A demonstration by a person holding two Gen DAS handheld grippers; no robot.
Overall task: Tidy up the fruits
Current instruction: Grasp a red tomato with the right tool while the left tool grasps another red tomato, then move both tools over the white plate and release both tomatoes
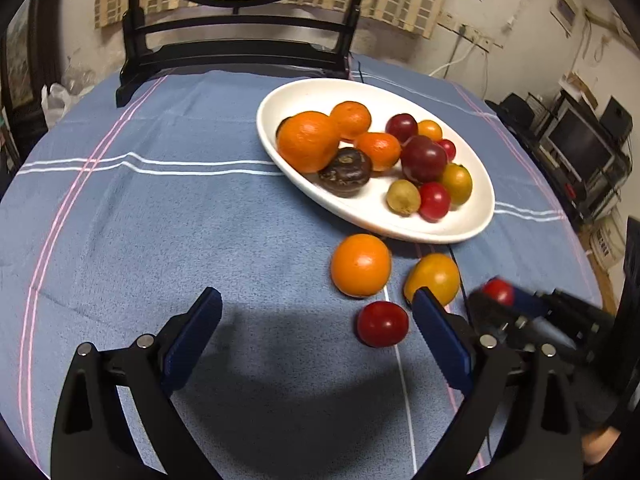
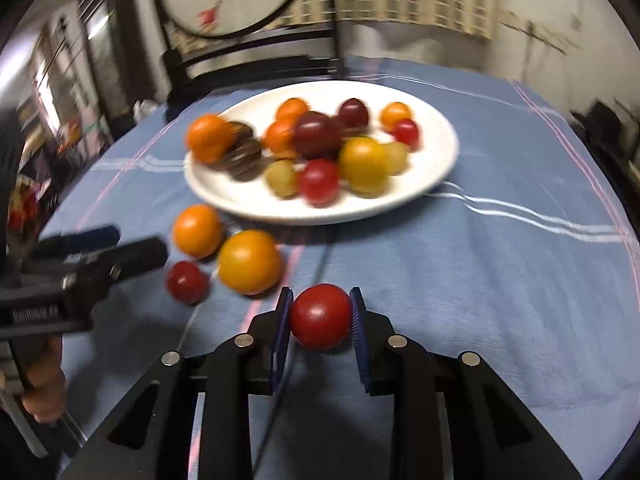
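A white oval plate (image 1: 312, 96) on the blue cloth holds several oranges, dark red plums, small red fruits, yellow ones and a dark brown fruit. Three fruits lie loose on the cloth just in front of it: an orange (image 1: 361, 265), a yellow-orange fruit (image 1: 434, 276) and a small red fruit (image 1: 382, 324). My left gripper (image 1: 316, 300) is open just above the cloth, with the small red fruit close inside its right finger. My right gripper (image 2: 320, 312) is shut on a round red fruit (image 2: 320, 317) low over the cloth, to the right of the loose fruits.
A black chair (image 1: 236, 52) stands at the table's far edge behind the plate. A thin dark cable (image 1: 456, 264) runs across the cloth past the plate. Shelves with electronics (image 1: 580, 140) sit beyond the table's right edge. A hand (image 2: 42, 384) holds the left gripper's handle.
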